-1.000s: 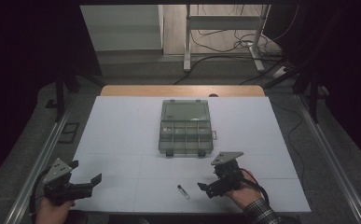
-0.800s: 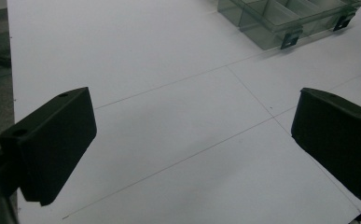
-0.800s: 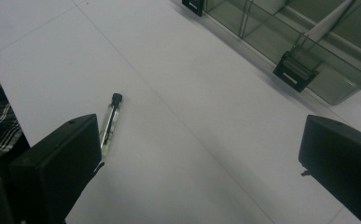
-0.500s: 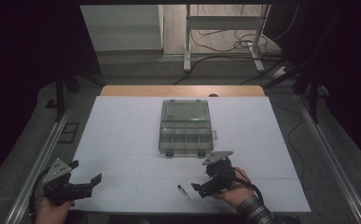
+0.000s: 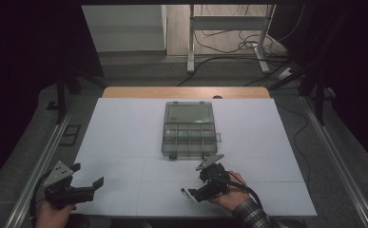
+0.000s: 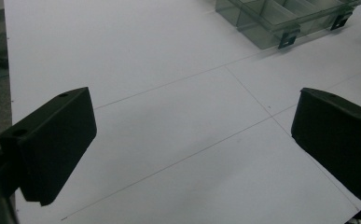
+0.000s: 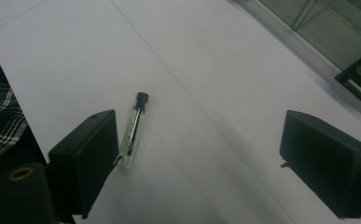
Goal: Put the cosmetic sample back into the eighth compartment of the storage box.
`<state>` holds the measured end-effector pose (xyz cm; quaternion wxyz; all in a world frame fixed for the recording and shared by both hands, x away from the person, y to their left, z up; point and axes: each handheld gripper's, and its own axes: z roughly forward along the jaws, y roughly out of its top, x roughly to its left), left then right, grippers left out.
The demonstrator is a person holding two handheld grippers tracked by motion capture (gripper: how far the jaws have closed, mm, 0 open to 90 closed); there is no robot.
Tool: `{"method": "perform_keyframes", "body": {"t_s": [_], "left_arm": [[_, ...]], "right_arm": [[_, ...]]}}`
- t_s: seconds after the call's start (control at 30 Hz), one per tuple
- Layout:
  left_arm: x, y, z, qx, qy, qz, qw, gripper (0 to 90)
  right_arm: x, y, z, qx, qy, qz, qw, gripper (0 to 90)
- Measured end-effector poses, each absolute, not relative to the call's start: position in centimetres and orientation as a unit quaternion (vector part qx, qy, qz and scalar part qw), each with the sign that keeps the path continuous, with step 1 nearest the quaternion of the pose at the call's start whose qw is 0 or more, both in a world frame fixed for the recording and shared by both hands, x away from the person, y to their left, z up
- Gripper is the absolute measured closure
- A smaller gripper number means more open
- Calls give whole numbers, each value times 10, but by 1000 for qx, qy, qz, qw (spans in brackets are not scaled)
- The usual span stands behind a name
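Note:
A small clear glass vial (image 7: 134, 133) with a black cap lies flat on the white table top. In the high view this vial (image 5: 186, 194) sits near the front edge, right at the tips of my right gripper (image 5: 196, 193). My right gripper (image 7: 201, 149) is open and its jaws have just been closing a little. The vial lies between them, close beside the left jaw, and no pad presses on it. My left gripper (image 5: 89, 178) rests at the front left, open with nothing between its jaws (image 6: 192, 140).
A clear plastic compartment box (image 5: 189, 128) with a shut lid stands in the middle of the white table (image 5: 124, 142); its latches face me. Its corner shows in the left gripper view (image 6: 285, 18) and the right gripper view (image 7: 336, 28). A plaid sleeve (image 5: 250, 213) enters at the bottom.
My right gripper has slid left and slightly down toward the vial, which now lies at its jaw tips. The left gripper and the box have stayed put.

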<state>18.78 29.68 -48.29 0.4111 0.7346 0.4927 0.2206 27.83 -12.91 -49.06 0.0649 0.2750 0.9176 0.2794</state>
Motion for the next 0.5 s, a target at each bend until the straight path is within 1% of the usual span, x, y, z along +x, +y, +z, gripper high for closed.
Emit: {"method": "perform_keyframes", "body": {"t_s": [0.03, 0.07, 0.1, 0.13, 0.17, 0.2, 0.23, 0.27, 0.33, 0.4, 0.5], "left_arm": [[188, 297, -483, 735, 493, 221, 411, 7], [188, 297, -483, 735, 493, 220, 411, 7], [188, 297, -483, 735, 492, 220, 411, 7], [188, 297, -483, 735, 492, 220, 411, 7], [188, 297, -483, 735, 492, 220, 411, 7], [188, 297, -483, 735, 492, 220, 412, 7], [188, 297, -483, 735, 492, 220, 412, 7], [188, 297, -483, 734, 492, 218, 413, 7], [188, 297, -483, 734, 493, 218, 413, 7], [188, 297, -483, 734, 493, 218, 413, 7], [188, 297, -483, 735, 492, 218, 413, 7]], "right_arm": [[278, -127, -491, 273, 919, 277, 64, 150], [278, -124, -492, 274, 921, 271, 59, 201], [278, -124, -492, 274, 921, 271, 59, 201], [279, -121, -494, 274, 923, 266, 54, 243], [279, -121, -494, 274, 923, 266, 54, 243], [279, -119, -496, 271, 925, 264, 43, 288], [279, -119, -496, 271, 925, 264, 43, 288], [278, -115, -497, 267, 927, 262, 38, 330], [277, -114, -498, 264, 928, 260, 36, 348], [276, -110, -499, 259, 930, 258, 34, 402], [276, -106, -502, 253, 934, 250, 17, 477]]}}
